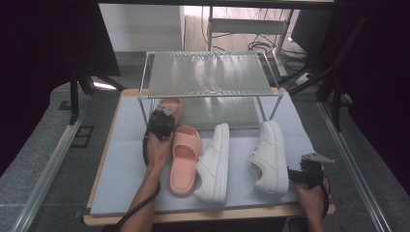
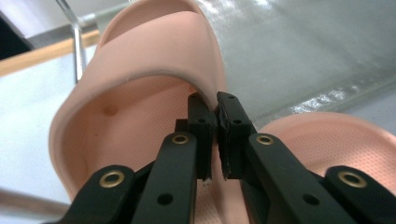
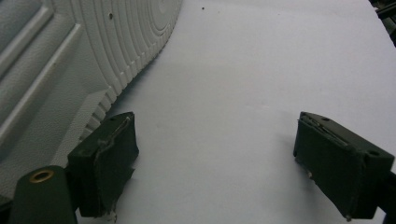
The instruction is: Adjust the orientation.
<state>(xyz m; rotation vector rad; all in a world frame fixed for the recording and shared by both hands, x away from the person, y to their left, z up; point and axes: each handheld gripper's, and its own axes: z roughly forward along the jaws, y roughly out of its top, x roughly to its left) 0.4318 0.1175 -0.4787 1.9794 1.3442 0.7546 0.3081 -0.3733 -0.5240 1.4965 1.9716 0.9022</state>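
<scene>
No words, brand names, numbers or signs can be read anywhere in these pictures (not even a small logo).
</scene>
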